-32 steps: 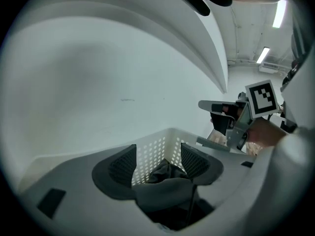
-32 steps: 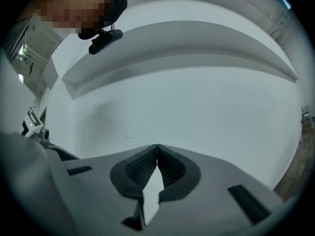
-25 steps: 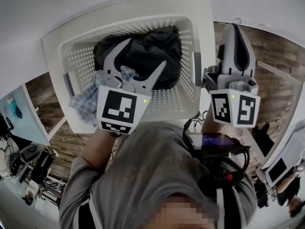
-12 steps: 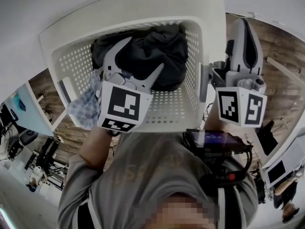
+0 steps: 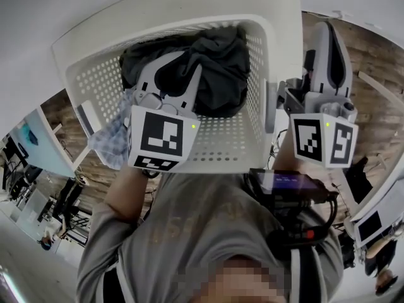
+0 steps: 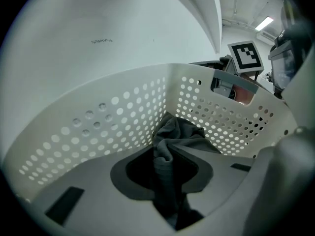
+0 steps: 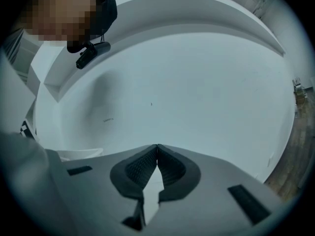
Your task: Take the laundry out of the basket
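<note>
Laundry (image 5: 218, 68) is already caught in the left gripper (image 5: 185, 62). Its jaws have just been closing, and in the left gripper view a fold of the dark garment (image 6: 170, 151) runs up between the pads and is pinched there. The thickness of the cloth holds the jaws a little apart.

From that pinch the fabric leads forward and down into the far corner of the basket (image 6: 98, 127), where the rest of the garment lies bunched against the perforated walls. The fold's long line follows the way the gripper points. The bulk of the garment therefore lies ahead of and below the jaws. I judge that the coming move is a draw back and up along that same line, until the cloth clears the near rim.

In the head view this gripper is tilted steeply down inside the basket, over the dark heap. A blue checked cloth (image 5: 110, 137) hangs over the basket's left rim, just beside it and not held.

The right gripper (image 5: 325, 40) is outside the basket, beyond its right wall. Its jaws are pressed tip to tip on nothing and face a plain white surface (image 7: 197, 82). The left hand is clearly the nearer one.
</note>
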### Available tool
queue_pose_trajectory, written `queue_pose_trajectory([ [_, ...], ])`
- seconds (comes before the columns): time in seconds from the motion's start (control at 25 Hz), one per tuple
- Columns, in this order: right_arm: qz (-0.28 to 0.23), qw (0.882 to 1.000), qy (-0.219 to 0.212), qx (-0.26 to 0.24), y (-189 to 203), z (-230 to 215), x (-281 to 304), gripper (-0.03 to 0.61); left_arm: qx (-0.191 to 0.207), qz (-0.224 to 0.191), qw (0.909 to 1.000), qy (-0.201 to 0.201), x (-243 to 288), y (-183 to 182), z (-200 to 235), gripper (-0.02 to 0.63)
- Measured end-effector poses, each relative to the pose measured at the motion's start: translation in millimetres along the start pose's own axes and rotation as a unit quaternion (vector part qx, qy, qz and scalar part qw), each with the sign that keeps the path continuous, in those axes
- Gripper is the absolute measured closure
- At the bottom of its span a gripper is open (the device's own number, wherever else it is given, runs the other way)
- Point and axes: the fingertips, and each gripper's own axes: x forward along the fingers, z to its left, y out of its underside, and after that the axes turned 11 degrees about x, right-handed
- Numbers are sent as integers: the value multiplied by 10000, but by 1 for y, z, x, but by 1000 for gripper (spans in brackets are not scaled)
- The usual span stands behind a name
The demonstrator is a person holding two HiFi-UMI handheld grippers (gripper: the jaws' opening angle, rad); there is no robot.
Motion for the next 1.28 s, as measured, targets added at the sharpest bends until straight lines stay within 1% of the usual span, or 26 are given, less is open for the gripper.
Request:
queue_pose_trajectory([
  [0.12,-56,10000,0,-11,-4,3,-4,571,-31,-28,10000,-2,-3,1,2,565],
  [0.2,-70,10000,10,-11,-5,2,-5,571,-59,-49,10000,44,-2,0,1,584],
  [0.4,-94,10000,8,-11,-9,-2,-10,571,-211,-133,9995,176,2,-4,-1,592],
  [0.6,-227,9997,-35,-84,-22,4,-18,571,-418,-352,9983,196,-6,-9,2,595],
  [0.92,-475,9984,-229,-197,-50,32,-43,571,-698,-687,9951,-114,-44,-12,5,597],
  [1.12,-663,9966,-398,-281,-65,48,-66,571,-734,-946,9919,-416,-66,-20,8,597],
  [1.28,-814,9948,-500,-357,-78,63,-90,571,-721,-1188,9886,-581,-88,-29,3,597],
])
